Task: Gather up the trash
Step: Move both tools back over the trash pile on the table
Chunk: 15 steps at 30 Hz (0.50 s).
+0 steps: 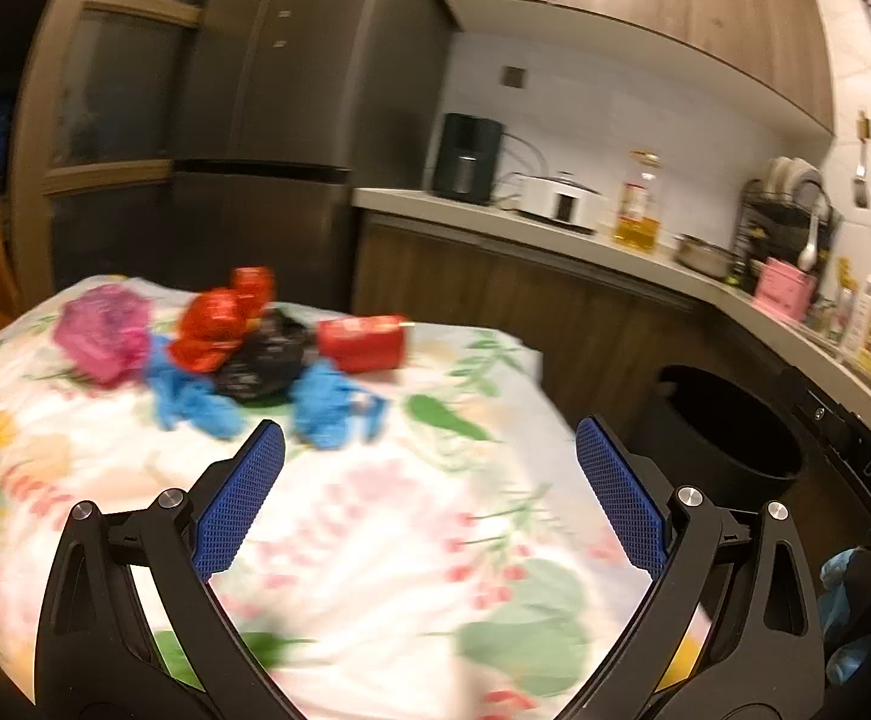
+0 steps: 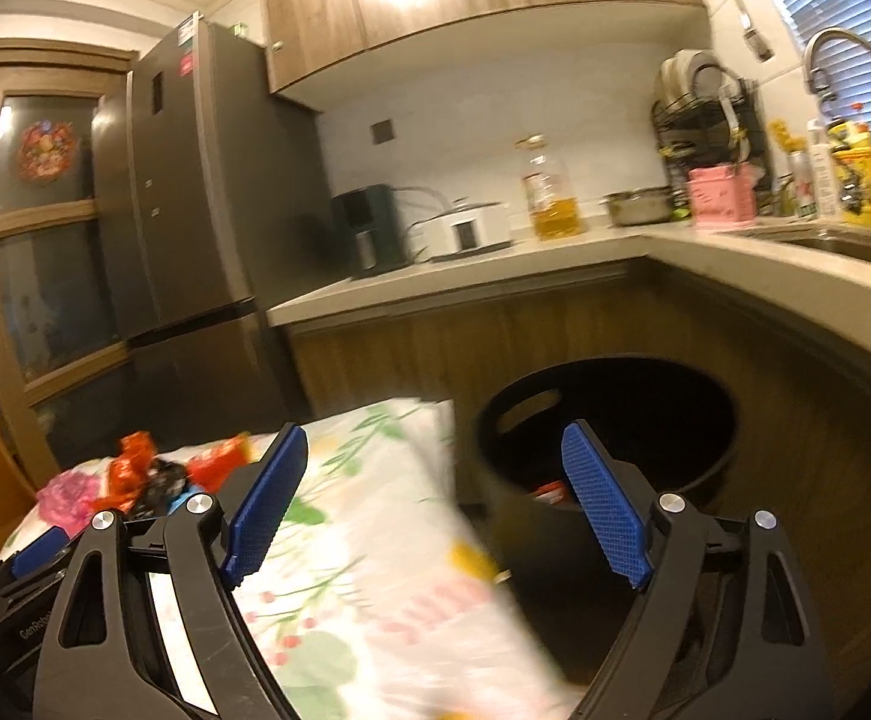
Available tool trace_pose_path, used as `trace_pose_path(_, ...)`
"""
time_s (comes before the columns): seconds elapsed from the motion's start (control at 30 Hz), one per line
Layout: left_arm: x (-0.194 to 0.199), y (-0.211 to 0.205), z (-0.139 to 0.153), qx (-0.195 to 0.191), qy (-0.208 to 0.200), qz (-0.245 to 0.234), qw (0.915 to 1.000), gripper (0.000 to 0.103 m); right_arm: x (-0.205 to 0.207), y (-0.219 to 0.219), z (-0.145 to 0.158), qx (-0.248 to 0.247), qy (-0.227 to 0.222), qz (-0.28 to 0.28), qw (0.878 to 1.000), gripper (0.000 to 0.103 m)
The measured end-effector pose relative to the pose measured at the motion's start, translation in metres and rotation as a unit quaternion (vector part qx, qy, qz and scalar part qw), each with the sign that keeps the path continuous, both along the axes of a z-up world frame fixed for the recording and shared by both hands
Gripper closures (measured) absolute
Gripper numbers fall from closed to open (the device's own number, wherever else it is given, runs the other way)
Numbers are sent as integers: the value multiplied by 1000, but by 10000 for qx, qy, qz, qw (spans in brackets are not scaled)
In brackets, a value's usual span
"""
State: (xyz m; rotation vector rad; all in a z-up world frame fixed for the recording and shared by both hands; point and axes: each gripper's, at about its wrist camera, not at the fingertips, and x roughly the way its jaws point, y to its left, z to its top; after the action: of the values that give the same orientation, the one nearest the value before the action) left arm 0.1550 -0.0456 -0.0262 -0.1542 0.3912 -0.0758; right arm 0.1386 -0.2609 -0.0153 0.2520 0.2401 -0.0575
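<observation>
I had both the left gripper (image 1: pixel 429 450) and right gripper (image 2: pixel 435 456) wide open, empty; one red wrapper (image 2: pixel 549 491) sat in the bin (image 2: pixel 699 474), trash pile (image 1: pixel 237 354) left on the table (image 1: pixel 375 540).

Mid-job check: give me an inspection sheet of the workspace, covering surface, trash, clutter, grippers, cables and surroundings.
Surface: table under a floral cloth, rumpled.
Job's things: trash pile at the far end: pink wrapper, red wrappers, red packet, black bag, blue gloves. Black bin stands beside the table; something red shows inside.
Clutter: nothing seen on the cloth beyond the pile.
Grippers: left gripper open, holding nothing, over the cloth short of the pile; right gripper open, holding nothing, over the table edge and bin.
Cables: cords behind the white cooker on the counter.
Surroundings: fridge, oil bottle, dish rack, sink tap.
</observation>
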Motion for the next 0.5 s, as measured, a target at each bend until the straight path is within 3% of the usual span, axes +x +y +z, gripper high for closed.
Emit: trace_pose_path(0.5,8,120,-6,85,8,1289,9916,7,60,123,-16,-225,224,1203,9922,19)
